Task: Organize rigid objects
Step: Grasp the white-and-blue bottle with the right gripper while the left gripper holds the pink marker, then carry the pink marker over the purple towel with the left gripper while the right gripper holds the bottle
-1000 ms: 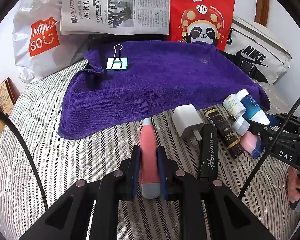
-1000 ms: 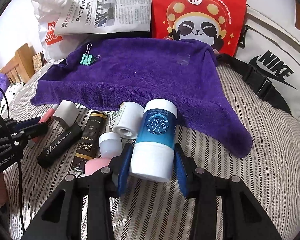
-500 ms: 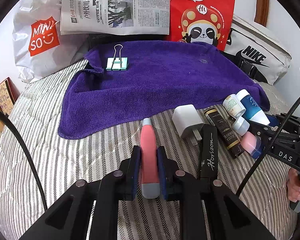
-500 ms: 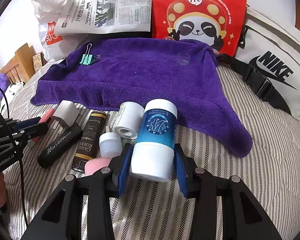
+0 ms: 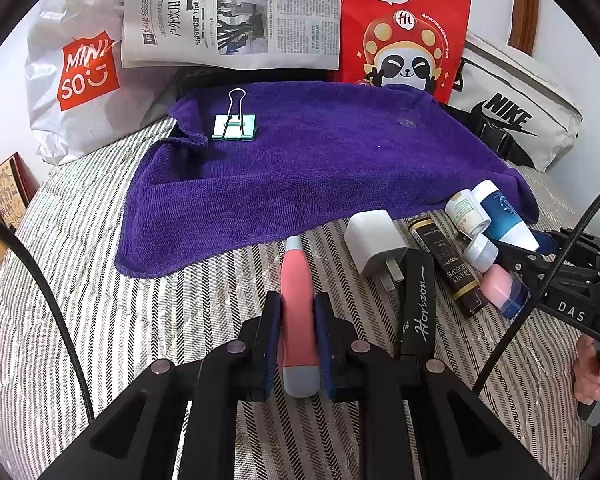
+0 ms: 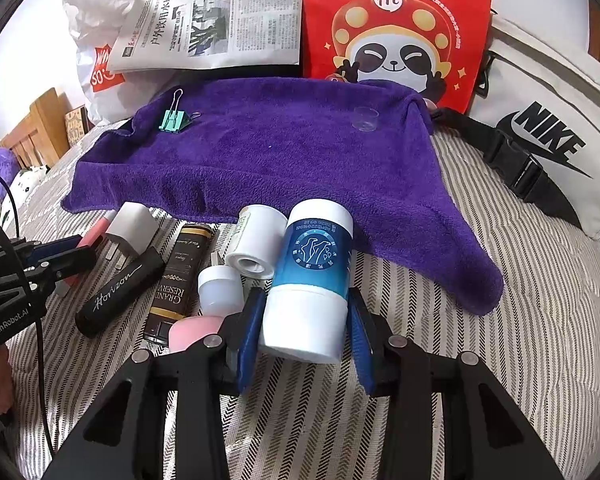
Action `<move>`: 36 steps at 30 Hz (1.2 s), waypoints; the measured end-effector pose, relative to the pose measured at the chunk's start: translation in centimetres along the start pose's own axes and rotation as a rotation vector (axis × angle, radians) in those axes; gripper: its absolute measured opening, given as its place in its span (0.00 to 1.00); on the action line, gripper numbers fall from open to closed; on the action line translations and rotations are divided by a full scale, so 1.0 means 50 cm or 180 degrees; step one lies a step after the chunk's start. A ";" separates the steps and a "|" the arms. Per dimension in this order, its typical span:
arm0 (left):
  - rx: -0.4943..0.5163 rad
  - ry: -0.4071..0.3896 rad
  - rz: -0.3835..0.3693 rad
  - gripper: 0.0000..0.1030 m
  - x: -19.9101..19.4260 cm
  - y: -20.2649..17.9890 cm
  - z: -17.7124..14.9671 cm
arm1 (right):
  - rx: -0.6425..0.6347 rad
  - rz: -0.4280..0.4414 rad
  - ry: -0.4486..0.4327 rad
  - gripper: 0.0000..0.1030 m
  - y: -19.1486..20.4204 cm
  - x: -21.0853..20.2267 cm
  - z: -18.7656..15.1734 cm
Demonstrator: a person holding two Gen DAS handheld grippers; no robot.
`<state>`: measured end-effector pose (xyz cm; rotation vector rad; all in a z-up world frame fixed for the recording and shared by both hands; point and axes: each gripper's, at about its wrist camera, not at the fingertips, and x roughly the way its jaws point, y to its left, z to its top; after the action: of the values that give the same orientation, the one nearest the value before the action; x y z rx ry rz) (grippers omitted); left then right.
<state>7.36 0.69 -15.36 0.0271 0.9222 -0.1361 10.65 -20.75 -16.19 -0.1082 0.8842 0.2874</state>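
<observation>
Both grippers set on objects lying on the striped bedding, below the purple towel

Left wrist view: left gripper clenched on the pink tube; right wrist view: right gripper straddles the blue-and-white bottle, left pad touching, a slight gap at the right pad; whether it grips I cannot tell.

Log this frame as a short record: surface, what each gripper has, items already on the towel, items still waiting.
surface: striped bedcover
left gripper: shut on pink tube
right gripper: around blue-and-white bottle, right pad not touching
on purple towel: teal binder clip, small clear cup
waiting: white charger, black Horizon case, Grand Reserve tube
</observation>
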 end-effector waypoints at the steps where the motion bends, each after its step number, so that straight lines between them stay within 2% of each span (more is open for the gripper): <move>1: -0.0001 0.0000 -0.0001 0.17 0.000 0.000 0.000 | 0.0023 0.0024 -0.0004 0.38 -0.002 0.000 0.000; 11: 0.0000 0.0001 -0.0002 0.17 0.000 0.000 0.000 | 0.0203 0.0156 -0.0033 0.38 -0.028 -0.024 -0.026; 14: 0.0000 0.0001 -0.0003 0.17 0.000 0.000 0.000 | 0.0136 0.0134 -0.0023 0.44 -0.020 -0.022 -0.025; 16: -0.0002 0.0001 -0.0005 0.17 0.000 0.001 0.000 | 0.0082 0.0134 -0.0016 0.52 -0.013 -0.020 -0.024; 20: -0.0002 0.0001 -0.0006 0.17 0.000 0.001 0.000 | 0.0057 0.0065 -0.0002 0.54 -0.005 -0.013 -0.016; 21: -0.0002 0.0002 -0.0006 0.17 0.000 0.001 0.000 | 0.0070 0.0059 -0.0001 0.53 -0.007 -0.011 -0.014; 23: 0.0000 0.0002 -0.0003 0.17 0.000 0.001 0.000 | 0.0100 0.0027 -0.0005 0.46 -0.010 -0.009 -0.011; 24: 0.0000 0.0002 -0.0002 0.17 0.000 0.001 0.000 | 0.0128 -0.0021 -0.0010 0.36 -0.013 -0.010 -0.010; 30: -0.0004 0.0002 -0.0006 0.17 0.000 0.001 0.000 | 0.0313 0.0108 -0.0052 0.36 -0.037 -0.013 -0.011; 36: -0.0013 -0.0003 -0.0020 0.16 -0.002 0.001 0.000 | 0.0240 0.0023 -0.0036 0.36 -0.027 -0.011 -0.009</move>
<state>7.33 0.75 -15.29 0.0204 0.9217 -0.1399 10.36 -22.26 -16.08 -0.0334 0.8834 0.2608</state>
